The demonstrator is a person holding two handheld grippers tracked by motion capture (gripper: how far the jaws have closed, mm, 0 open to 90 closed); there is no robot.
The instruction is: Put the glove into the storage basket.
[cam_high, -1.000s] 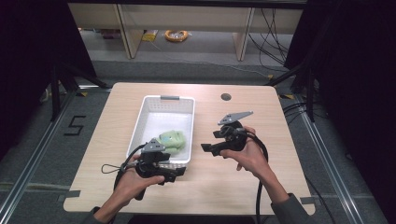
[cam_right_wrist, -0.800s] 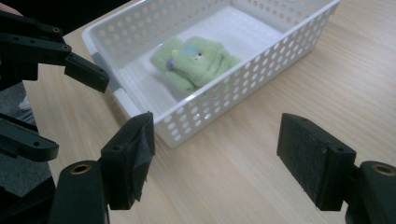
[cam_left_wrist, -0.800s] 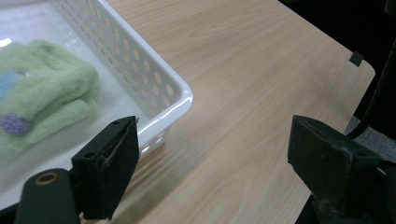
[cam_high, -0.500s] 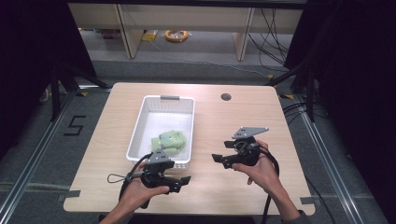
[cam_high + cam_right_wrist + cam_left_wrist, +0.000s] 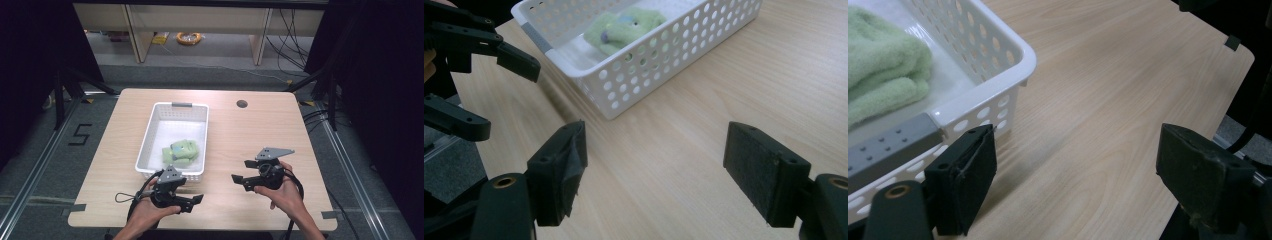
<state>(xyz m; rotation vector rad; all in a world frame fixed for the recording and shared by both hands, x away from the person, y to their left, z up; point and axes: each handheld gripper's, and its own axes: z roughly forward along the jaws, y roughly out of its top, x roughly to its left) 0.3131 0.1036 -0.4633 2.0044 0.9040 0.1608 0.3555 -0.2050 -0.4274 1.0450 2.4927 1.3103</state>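
Green towel [image 5: 181, 150] in basket [image 5: 150, 135], beside both empty tools

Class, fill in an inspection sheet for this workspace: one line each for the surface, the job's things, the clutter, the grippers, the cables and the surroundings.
Surface: light wooden table, with a round hole near the far edge.
Job's things: white perforated basket on the table, holding a folded green towel.
Clutter: nothing seen on the table.
Grippers: left gripper and right gripper both open, holding nothing, near the table's front edge on either side of the basket.
Cables: a black cable loops from the left gripper; more cables lie on the floor beyond the table.
Surroundings: dark curtains at both sides, a yellow coil on the floor.
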